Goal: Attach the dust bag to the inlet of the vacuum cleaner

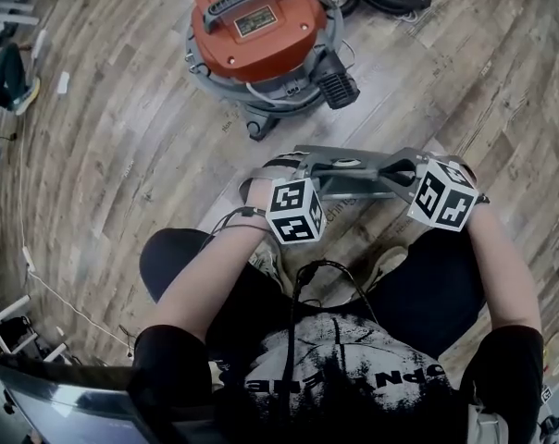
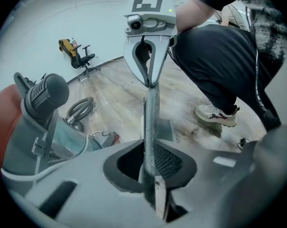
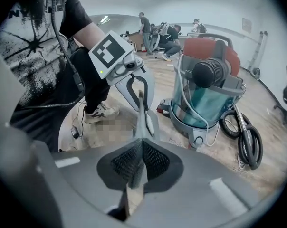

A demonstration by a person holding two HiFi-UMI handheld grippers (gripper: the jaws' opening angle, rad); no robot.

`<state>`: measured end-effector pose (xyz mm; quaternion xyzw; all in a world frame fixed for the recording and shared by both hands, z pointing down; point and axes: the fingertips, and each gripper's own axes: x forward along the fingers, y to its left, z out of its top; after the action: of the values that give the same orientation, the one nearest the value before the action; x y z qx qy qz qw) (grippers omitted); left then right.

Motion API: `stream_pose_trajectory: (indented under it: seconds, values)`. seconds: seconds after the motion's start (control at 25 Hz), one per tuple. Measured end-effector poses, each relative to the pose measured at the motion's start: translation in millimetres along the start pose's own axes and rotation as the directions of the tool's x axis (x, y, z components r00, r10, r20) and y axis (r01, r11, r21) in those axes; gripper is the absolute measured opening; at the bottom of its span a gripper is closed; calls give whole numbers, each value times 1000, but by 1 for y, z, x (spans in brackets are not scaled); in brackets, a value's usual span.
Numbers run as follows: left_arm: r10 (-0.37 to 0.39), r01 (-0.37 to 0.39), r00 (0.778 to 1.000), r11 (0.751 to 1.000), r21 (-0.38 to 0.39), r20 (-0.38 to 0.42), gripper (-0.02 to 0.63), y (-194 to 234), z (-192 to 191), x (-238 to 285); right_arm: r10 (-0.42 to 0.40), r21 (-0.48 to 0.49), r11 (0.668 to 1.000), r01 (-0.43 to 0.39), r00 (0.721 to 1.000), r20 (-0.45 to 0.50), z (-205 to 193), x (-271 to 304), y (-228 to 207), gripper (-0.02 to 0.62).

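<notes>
We see a person crouching over a wood floor [image 1: 122,155], holding a flat grey bag [image 2: 151,118] level between two claws. The left claw [image 2: 150,175] pinches one end of the bag. The right claw [image 3: 136,170] is pressed tight on the other end. The bag is held off the floor in front of the knees, near the red-topped vacuum [image 1: 256,26] but apart from it.
</notes>
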<state>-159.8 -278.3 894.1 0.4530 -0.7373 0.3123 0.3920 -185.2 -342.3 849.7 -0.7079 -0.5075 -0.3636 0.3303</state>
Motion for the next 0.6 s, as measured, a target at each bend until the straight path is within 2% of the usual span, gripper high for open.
stream_pose_trajectory:
  seconds: [0.12, 0.36, 0.4, 0.48, 0.6]
  values:
    - [-4, 4, 1000, 1000, -20, 7, 34, 3, 3, 3, -13, -6, 1000, 13, 1000, -9, -5, 1, -2, 9]
    - [10, -8, 1000, 998, -66, 25, 31, 12, 17, 1, -65, -27, 998, 64, 998, -23, -15, -4, -16, 26]
    - [15, -14, 1000, 997, -74, 24, 31, 15, 18, 0, -70, -37, 997, 69, 997, -23, -14, -5, -17, 45]
    - [28, -27, 999, 996, -80, 20, 31, 21, 20, -5, -70, -57, 996, 69, 997, -19, -8, -9, -18, 123]
    - [43, -42, 999, 995, -87, 16, 31, 28, 23, -13, -60, -93, 994, 58, 998, -25, 0, -17, -21, 188]
